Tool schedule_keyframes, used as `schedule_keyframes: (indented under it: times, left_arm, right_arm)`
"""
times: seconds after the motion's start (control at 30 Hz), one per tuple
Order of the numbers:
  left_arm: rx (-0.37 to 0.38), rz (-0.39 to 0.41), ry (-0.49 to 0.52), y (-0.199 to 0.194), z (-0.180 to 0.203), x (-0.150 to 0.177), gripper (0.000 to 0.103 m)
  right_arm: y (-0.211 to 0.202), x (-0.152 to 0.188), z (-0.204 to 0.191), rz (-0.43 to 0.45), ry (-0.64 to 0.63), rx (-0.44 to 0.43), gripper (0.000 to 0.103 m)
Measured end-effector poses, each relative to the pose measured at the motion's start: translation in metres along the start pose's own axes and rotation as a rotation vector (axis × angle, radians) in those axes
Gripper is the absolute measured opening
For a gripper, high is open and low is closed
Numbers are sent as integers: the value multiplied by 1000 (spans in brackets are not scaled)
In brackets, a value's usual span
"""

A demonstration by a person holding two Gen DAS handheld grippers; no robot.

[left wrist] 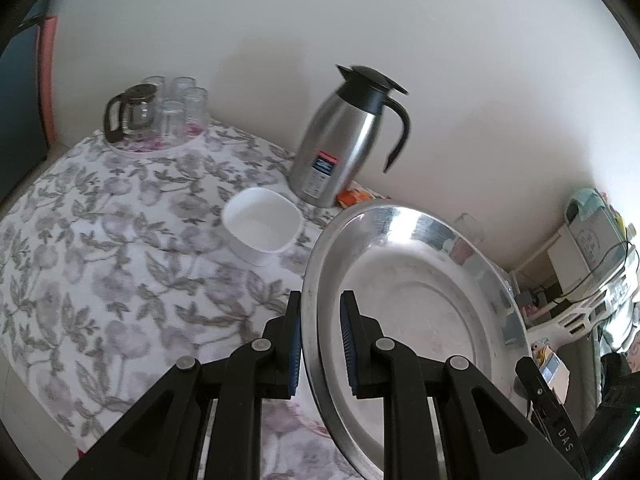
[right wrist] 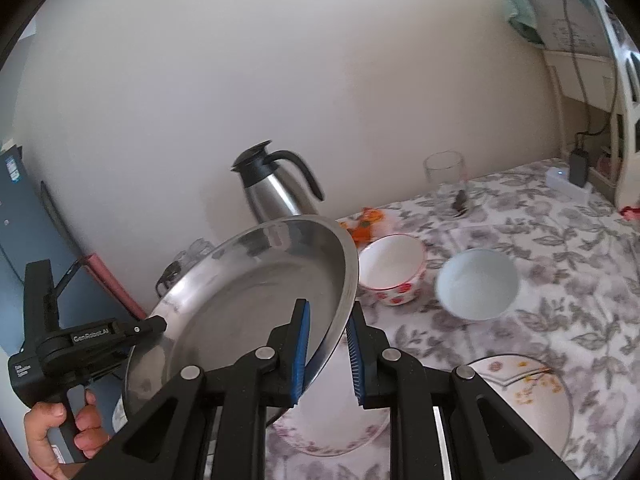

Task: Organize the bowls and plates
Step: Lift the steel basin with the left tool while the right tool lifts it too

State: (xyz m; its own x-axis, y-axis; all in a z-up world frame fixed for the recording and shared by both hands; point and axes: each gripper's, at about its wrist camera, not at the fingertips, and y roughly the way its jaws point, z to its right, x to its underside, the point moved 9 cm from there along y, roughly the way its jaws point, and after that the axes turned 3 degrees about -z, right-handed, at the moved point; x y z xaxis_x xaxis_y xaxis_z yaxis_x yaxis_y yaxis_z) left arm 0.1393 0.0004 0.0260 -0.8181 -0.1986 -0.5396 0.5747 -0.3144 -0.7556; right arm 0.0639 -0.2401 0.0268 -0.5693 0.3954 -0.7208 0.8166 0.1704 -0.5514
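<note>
A wide steel plate (left wrist: 416, 304) was held off the worktop (left wrist: 120, 240) between both sets of tongs, tilted, its near rim in the lower middle of each wrist view. The left tongs (left wrist: 320, 344) were nearly closed, their blue ribbed pads pinching one rim; the right tongs (right wrist: 328, 356) were likewise clamped on the opposite rim, so neither hand lay nearer. In the right wrist view a flowered plate (right wrist: 332, 432) lay directly beneath the steel one at lower middle, and that stacking relation was judged the one that mattered. A second flowered plate (right wrist: 532, 392) lay at lower right; a strawberry-patterned bowl (right wrist: 394, 274) and a plain pale bowl (right wrist: 478, 284) stood at middle right. A square white bowl (left wrist: 262, 226) sat at the left view's centre, before a brushed-metal jug (left wrist: 344, 136). The steel looked thin, smooth and slippery.
</note>
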Motion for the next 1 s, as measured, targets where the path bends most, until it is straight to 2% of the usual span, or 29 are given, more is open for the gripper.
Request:
schedule_keyframes:
  times: [0.23, 0.53, 0.73, 1.0]
  left_arm:
    - [31, -51, 29, 29, 25, 21, 19]
    - [-14, -162, 1, 70, 9, 53, 19]
    - [-44, -213, -29, 84, -9, 65, 19]
    - [-70, -230, -45, 94, -23, 65, 19]
  right_arm:
    - [-3, 0, 38, -10, 13, 77, 20]
    - [32, 33, 70, -138, 48, 128, 20]
    - [47, 47, 68, -182, 14, 140, 20]
    - [70, 65, 66, -227, -43, 167, 20]
